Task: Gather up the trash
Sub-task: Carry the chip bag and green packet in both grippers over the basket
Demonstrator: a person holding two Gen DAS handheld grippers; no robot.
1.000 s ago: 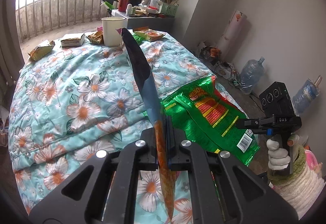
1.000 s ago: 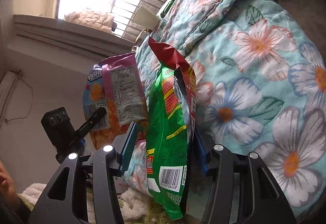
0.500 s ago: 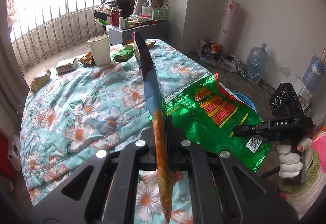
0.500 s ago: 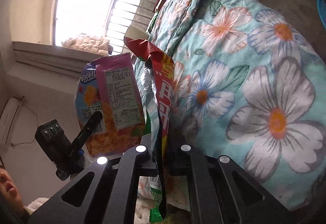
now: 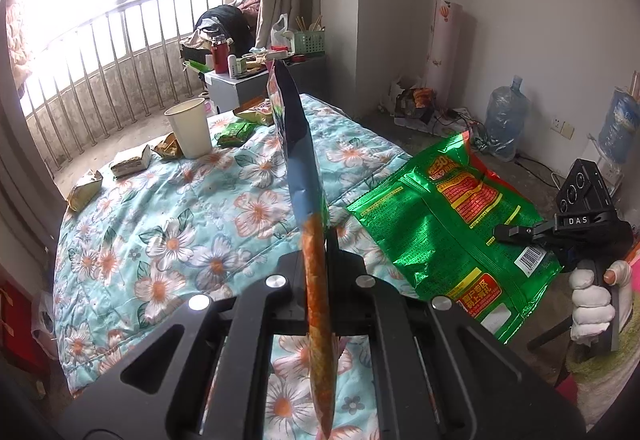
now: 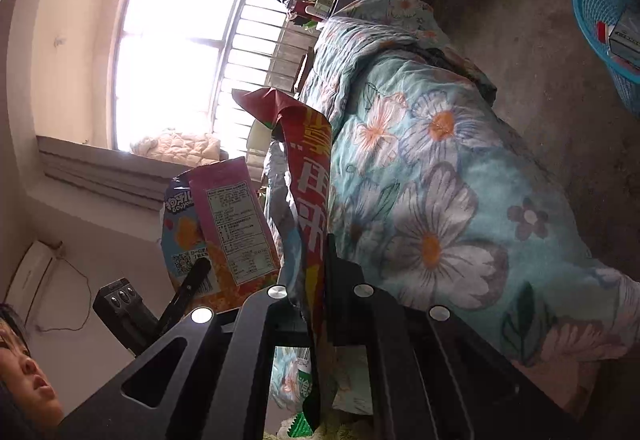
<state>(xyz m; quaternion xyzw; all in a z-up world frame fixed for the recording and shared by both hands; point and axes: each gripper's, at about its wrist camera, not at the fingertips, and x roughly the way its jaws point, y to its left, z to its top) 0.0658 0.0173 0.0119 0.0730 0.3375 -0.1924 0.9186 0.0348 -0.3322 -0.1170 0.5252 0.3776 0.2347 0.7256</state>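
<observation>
My left gripper (image 5: 318, 264) is shut on a pink and orange snack bag (image 5: 304, 175), seen edge-on and held upright above the floral quilt (image 5: 180, 207). The same bag (image 6: 224, 224) shows flat in the right wrist view. My right gripper (image 6: 316, 264) is shut on a green and red snack bag (image 6: 310, 191), held off the quilt's edge (image 6: 440, 199). In the left wrist view that green bag (image 5: 452, 224) hangs to the right, held by the right gripper (image 5: 516, 234).
On the far quilt stand a white paper cup (image 5: 190, 127) and several small wrappers (image 5: 132, 161). A blue plastic basket (image 6: 608, 23) stands on the concrete floor. A cluttered grey side table (image 5: 248, 79) and water jugs (image 5: 506, 119) line the walls.
The right gripper closed on the green bag and lifted it off the quilt's edge. The left gripper rose and pulled back with the pink bag in it.
</observation>
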